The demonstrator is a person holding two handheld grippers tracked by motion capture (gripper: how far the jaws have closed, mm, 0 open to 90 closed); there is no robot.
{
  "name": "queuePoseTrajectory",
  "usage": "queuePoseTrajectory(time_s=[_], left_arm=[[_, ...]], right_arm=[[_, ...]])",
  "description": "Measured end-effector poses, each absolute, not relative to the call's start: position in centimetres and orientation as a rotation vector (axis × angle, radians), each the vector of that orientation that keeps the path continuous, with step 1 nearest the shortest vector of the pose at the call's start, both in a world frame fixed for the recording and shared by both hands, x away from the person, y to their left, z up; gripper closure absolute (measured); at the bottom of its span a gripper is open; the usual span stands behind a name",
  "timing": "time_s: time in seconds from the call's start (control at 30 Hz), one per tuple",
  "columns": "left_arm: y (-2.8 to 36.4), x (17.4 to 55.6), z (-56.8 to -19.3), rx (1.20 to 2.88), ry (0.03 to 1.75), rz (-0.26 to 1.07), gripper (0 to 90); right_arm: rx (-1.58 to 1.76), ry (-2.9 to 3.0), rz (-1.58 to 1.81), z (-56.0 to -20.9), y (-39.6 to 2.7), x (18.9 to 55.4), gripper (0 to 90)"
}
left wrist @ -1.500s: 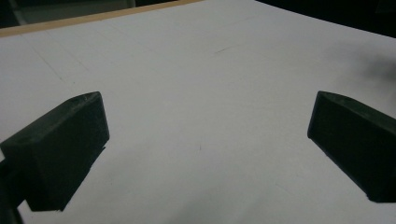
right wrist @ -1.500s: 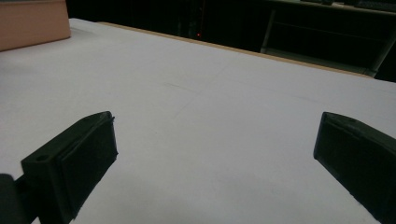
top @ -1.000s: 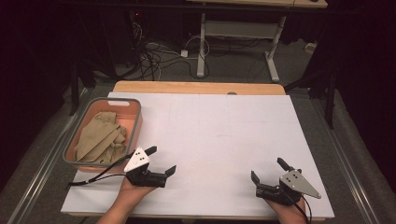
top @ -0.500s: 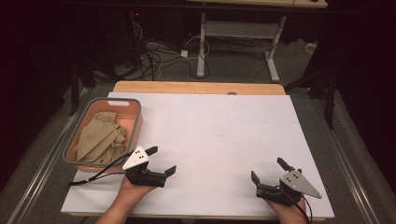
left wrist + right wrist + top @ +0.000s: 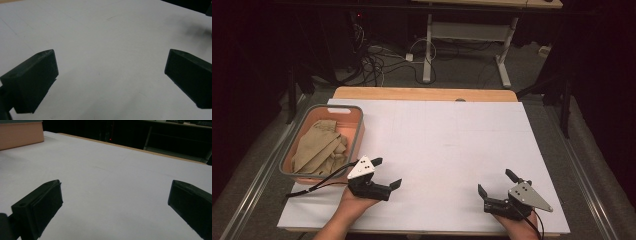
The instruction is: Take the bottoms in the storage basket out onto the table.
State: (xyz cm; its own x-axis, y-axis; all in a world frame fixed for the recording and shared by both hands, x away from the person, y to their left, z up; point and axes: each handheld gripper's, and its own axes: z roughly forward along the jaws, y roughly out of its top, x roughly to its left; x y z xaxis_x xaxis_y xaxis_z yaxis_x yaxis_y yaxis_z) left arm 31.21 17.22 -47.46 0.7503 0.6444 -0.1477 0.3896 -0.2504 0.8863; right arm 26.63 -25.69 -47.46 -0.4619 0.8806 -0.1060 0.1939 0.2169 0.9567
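Observation:
My left gripper [image 5: 387, 172] rests low over the front left of the white table [image 5: 437, 135], just right of a basket, held by a hand from below. Its jaws stand wide apart with nothing between them, and in the left gripper view the left gripper [image 5: 110, 67] has only bare white surface ahead. My right gripper [image 5: 496, 182] sits near the front right edge, open and empty. In the right gripper view the right gripper [image 5: 115, 200] points across the sheet toward the far edge.
A grey-rimmed orange basket [image 5: 357, 130] stands at the table's left side with a crumpled beige cloth [image 5: 319, 147] inside; its orange wall [image 5: 20, 135] shows at upper left in the right gripper view. A wooden strip [image 5: 422, 93] borders the far edge. Cables and desk legs lie beyond.

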Motion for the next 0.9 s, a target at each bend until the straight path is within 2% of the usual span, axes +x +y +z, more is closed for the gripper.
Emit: queuePoseTrajectory(time_s=[0.27,0.47,0.67,0.9], left_arm=[[17.5,30.7,-45.8,1.852,0.763,0.253,0.0],[17.9,30.0,-44.4,1.842,0.729,0.273,0.0],[18.0,30.1,-44.5,1.891,0.758,0.277,0.0],[18.7,29.9,-43.7,1.865,0.765,0.307,0.0]], right_arm=[[1.000,1.811,1.278,-47.4,-25.5,26.5,0.3],[0.992,1.817,1.281,-47.4,-25.2,26.6,0.3],[0.983,1.815,1.282,-47.3,-25.1,26.6,0.3],[0.972,1.816,1.286,-47.2,-25.2,26.5,0.3]])
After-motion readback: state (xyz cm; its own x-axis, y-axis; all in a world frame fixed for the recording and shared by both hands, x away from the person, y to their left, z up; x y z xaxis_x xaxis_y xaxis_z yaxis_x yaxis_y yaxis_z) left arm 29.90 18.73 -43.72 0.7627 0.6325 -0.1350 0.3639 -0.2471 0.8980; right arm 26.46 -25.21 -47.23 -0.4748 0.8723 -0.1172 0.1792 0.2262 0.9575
